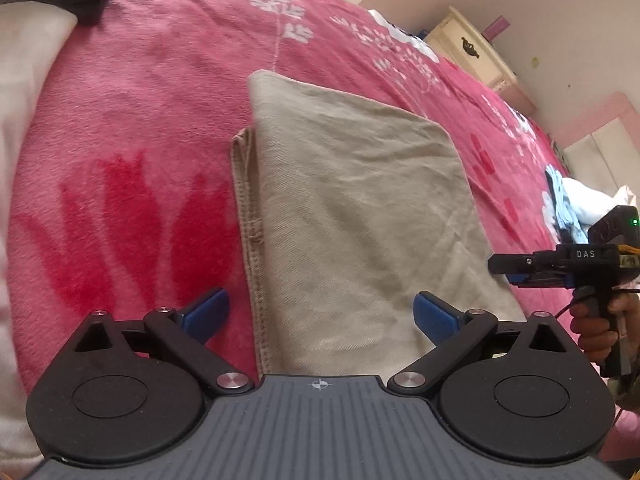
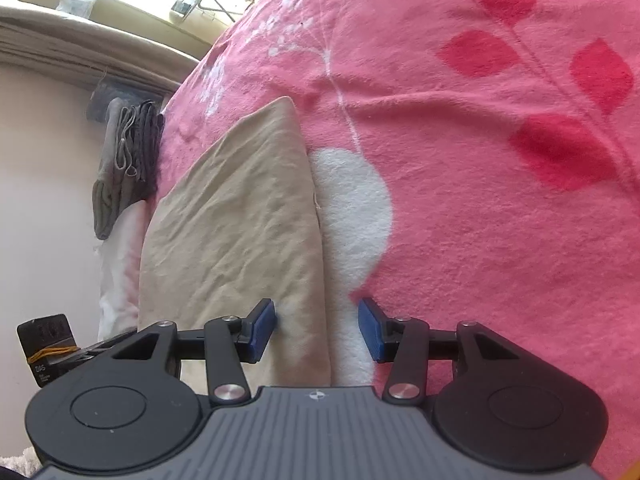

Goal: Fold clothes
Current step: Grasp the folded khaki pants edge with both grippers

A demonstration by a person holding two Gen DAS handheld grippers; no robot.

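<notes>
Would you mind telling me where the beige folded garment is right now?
The beige folded garment lies flat on the pink blanket, directly ahead of the open left gripper; the open right gripper straddles its right edge.

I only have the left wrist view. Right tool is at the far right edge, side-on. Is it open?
Observer: Yes. On the right wrist view the right tool is open, nothing between its pads.
Operator: Where is it relative to the beige garment?
Observer: It straddles the right edge of the beige garment: one pad over the cloth, the other over the pink blanket.
Operator: Anything else past the garment I can't see properly?
Observer: A pile of folded grey clothes lies at the bed's edge, beyond the garment's far left side.
Operator: And the left one?
Observer: The left tool is open too, over the garment's near end.
</notes>
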